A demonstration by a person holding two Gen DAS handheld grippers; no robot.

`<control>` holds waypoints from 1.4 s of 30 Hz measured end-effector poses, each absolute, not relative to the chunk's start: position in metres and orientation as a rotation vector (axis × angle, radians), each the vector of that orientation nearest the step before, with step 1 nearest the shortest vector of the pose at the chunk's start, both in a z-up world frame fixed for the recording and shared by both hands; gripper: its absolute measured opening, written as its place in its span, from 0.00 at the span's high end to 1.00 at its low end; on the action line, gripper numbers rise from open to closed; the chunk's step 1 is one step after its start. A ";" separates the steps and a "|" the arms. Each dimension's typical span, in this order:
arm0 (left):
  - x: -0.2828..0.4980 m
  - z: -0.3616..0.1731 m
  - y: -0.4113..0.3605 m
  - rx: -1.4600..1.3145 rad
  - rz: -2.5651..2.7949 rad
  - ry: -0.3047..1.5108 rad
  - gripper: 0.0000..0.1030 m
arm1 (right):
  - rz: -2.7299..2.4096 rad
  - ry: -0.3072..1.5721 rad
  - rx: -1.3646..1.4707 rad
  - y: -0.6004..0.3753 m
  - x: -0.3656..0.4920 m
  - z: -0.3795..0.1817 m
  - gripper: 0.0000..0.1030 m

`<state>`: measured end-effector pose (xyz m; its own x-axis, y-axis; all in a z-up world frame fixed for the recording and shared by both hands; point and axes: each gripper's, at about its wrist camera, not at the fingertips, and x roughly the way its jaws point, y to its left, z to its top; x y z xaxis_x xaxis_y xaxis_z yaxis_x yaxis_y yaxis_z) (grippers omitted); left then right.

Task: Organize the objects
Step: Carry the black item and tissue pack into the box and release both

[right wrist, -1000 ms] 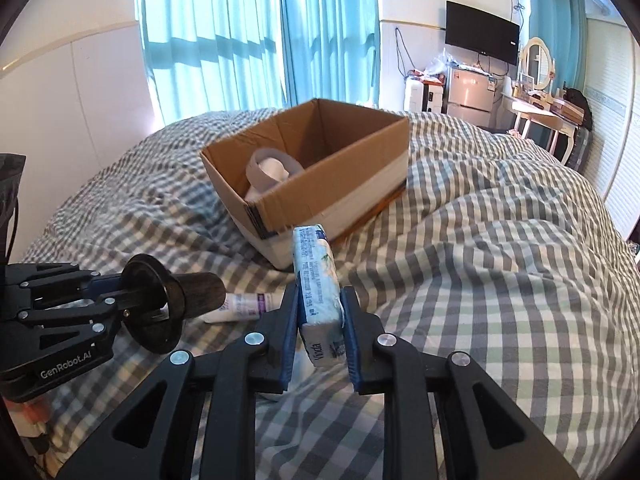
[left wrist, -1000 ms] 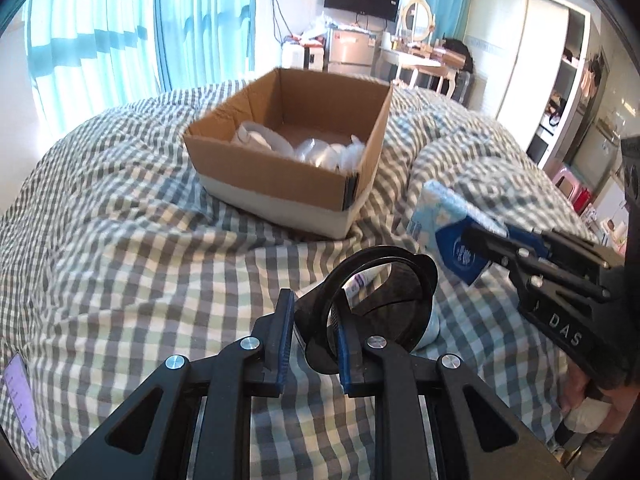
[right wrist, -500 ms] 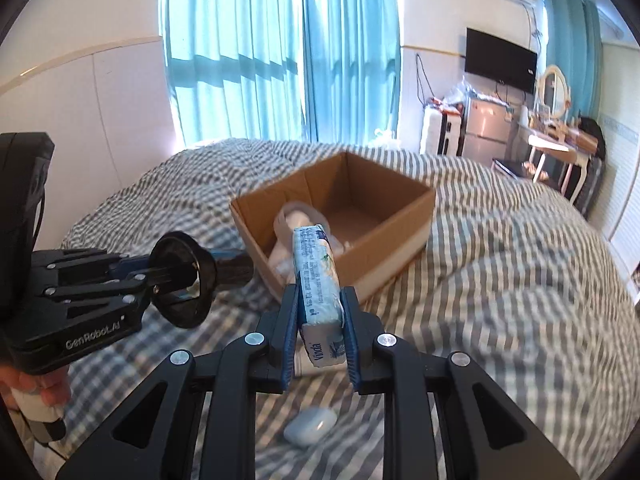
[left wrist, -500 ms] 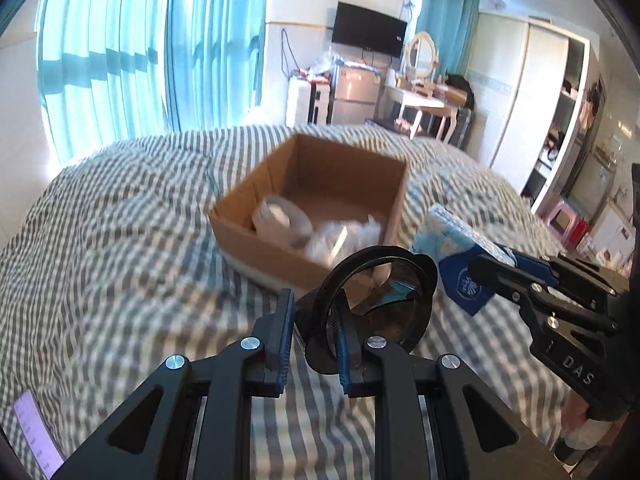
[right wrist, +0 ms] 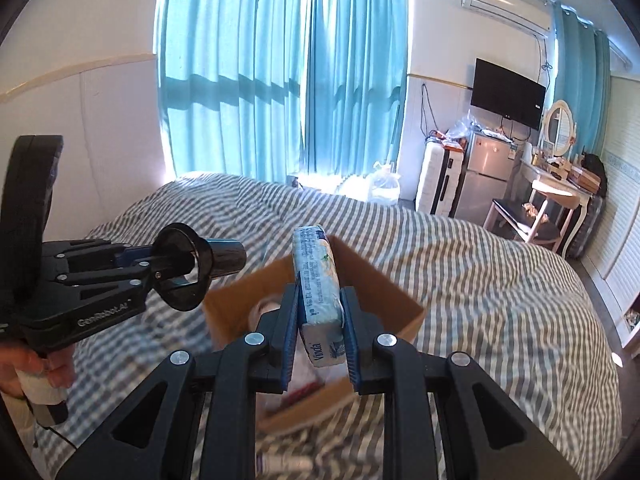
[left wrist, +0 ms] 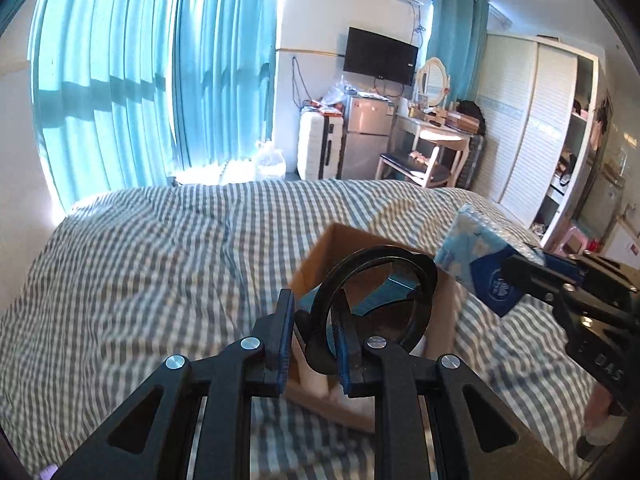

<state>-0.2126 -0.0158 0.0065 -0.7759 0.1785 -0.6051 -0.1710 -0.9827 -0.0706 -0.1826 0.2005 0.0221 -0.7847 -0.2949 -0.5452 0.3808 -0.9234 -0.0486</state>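
Two held items over cardboard box (right wrist: 384, 280)

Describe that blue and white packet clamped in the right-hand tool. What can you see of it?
The tissue packet is a soft, slim pack in crinkly plastic wrap, pale blue and white with a dark blue end bearing a round logo and the word Vinda. It stands on edge, its long side pointing away from the camera, pinched across its thin sides by the right tool. It hangs in the air above the open cardboard box on the checked bed; only the tool touches it.
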 end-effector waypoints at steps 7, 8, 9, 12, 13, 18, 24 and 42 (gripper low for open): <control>-0.267 -0.005 -0.007 -0.953 2.789 0.021 0.82 | -2.649 0.249 0.809 0.190 -0.240 0.016 0.81; -0.272 -0.009 -0.005 -0.949 2.798 0.042 0.82 | -2.648 0.247 0.820 0.190 -0.249 0.012 0.81; -0.279 -0.015 -0.002 -0.957 2.801 0.065 0.82 | -2.646 0.252 0.826 0.189 -0.256 0.010 0.81; -0.297 -0.031 0.000 -0.999 2.775 0.062 0.82 | -2.644 0.266 0.836 0.187 -0.276 0.000 0.81; -0.301 -0.035 0.000 -1.004 2.773 0.066 0.82 | -2.644 0.263 0.839 0.188 -0.281 -0.002 0.81; -0.319 -0.054 0.007 -1.034 2.730 0.109 0.82 | -2.615 0.260 0.890 0.187 -0.306 -0.026 0.81; -0.323 -0.078 0.024 -1.081 2.654 0.163 0.82 | -2.577 0.257 0.942 0.189 -0.313 -0.051 0.81; -0.305 -0.084 0.025 -1.146 2.588 0.091 0.29 | -2.635 0.115 0.943 0.213 -0.292 -0.042 0.47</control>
<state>-0.3053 0.0249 -0.0844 -0.6324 0.2534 -0.7320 -0.3040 -0.9503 -0.0664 -0.2922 0.2130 -0.0422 -0.7222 -0.2877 -0.6290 0.3416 -0.9391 0.0373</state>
